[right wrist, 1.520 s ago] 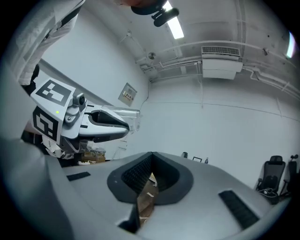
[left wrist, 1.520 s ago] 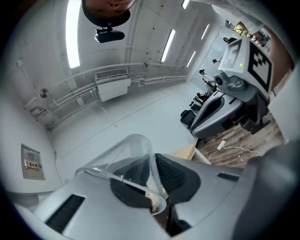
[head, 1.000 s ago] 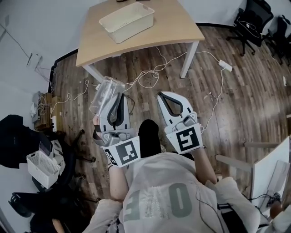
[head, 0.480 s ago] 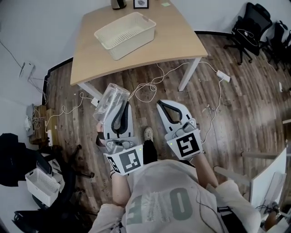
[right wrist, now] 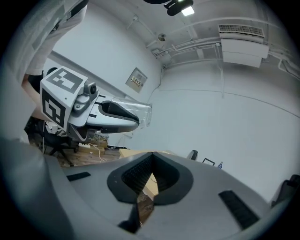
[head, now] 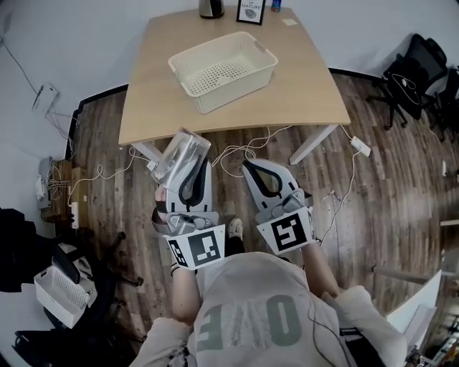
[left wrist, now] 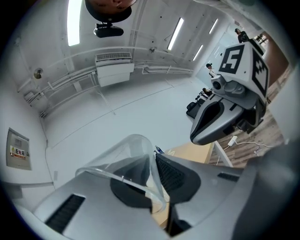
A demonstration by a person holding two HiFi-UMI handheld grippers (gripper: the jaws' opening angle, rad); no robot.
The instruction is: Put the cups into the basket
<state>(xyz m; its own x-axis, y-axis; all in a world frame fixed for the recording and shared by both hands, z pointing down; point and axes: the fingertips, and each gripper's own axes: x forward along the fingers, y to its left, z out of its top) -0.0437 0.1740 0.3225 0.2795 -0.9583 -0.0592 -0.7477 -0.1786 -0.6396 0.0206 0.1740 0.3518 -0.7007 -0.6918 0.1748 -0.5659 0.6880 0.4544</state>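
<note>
Head view showed a wooden plank floor (head: 387, 186) under everything, with white cables (head: 337, 208) trailing over it. On it stood a light wooden counter (head: 308, 93). Below, a person in a pale shirt (head: 251, 315) held both tools out toward its near edge. A cream perforated basket (head: 237, 92) sat empty on the counter, turned at an angle. Behind it, at the far edge, stood a dark jug (head: 210, 7) and a small picture frame (head: 251, 11).

The left gripper (head: 192, 159) was raised in the air, and its jaws were clamped on a clear plastic cup (head: 179, 152). In the left gripper view the cup (left wrist: 117, 159) had its wall pinched between the two jaws of the left gripper (left wrist: 152, 157), with its rim arching over the left one. The cup hung over the floor just short of the counter's front edge, well apart from the basket.

The right gripper (head: 252, 168) hovered beside the left one. In the right gripper view, the right gripper (right wrist: 151, 157) had its jaws together at the tips with nothing between them.
</note>
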